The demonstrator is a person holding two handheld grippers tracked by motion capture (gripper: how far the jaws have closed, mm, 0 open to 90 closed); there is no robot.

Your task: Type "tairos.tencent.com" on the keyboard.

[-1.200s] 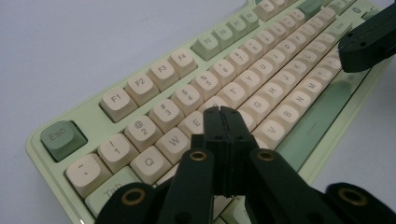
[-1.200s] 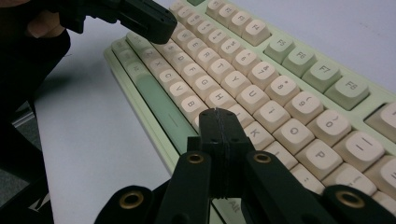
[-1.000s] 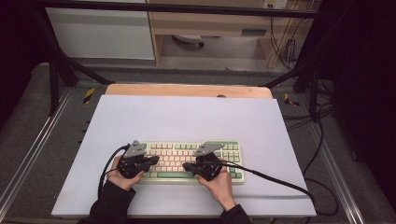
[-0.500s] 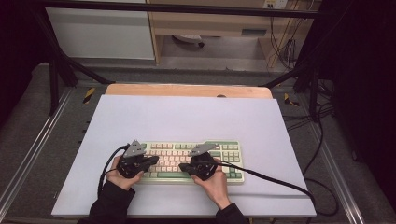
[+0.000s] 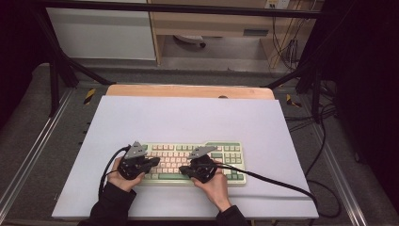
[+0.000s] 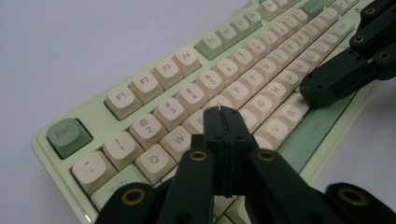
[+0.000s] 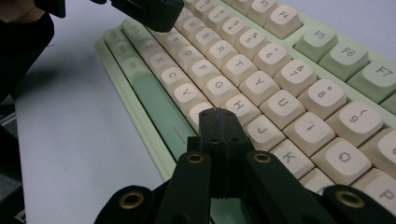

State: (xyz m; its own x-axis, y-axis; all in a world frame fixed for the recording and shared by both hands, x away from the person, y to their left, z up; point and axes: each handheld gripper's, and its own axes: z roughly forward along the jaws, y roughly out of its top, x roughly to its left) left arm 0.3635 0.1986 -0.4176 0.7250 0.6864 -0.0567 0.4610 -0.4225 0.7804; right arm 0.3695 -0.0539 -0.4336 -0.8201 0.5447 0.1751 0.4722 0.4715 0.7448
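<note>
Left gripper (image 5: 151, 162) and right gripper (image 5: 184, 170), fingers clenched on nothing, poised over the green-and-cream keyboard (image 5: 226, 153) on the desk (image 5: 188, 117).

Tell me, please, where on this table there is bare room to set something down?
The mat is bare between the keyboard and the wooden strip, and along both side edges. It is crowded at the keyboard, where the left gripper and right gripper sit shut.
</note>
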